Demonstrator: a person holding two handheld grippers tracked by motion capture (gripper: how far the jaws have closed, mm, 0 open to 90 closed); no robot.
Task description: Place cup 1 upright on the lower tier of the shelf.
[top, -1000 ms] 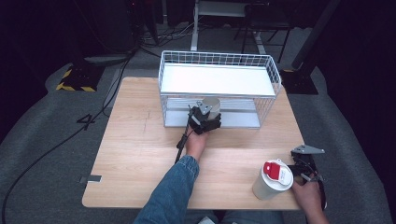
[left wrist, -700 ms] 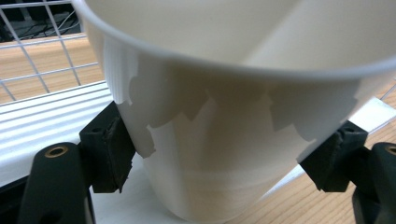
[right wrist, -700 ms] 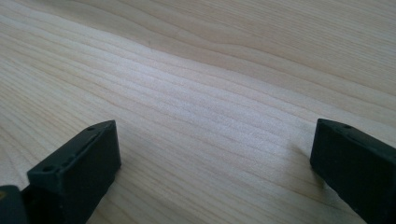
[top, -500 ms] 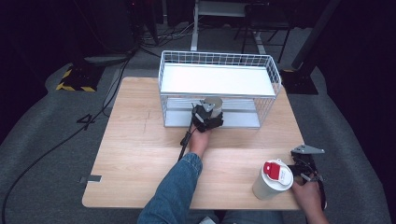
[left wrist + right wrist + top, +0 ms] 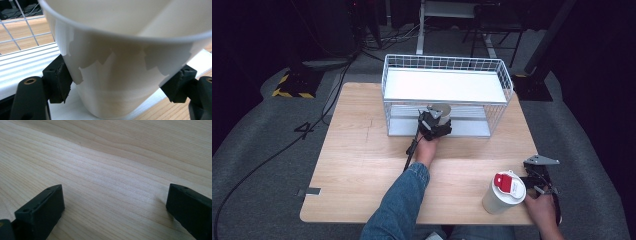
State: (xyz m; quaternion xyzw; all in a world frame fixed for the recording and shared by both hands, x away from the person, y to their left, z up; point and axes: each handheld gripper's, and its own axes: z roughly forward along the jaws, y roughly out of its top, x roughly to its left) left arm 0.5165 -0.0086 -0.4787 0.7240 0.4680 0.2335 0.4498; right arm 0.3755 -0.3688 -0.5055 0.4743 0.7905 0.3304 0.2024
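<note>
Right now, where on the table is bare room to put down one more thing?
The left half of the table is bare wood, from the wire rack to the near edge. It is crowded by the rack's front, where the left tongs grip a paper cup, and around the lidded cup.

Bright overhead light falls on the bench while the floor around it sinks into darkness — the paper cup close-up is soft, its near rim blurred.
</note>
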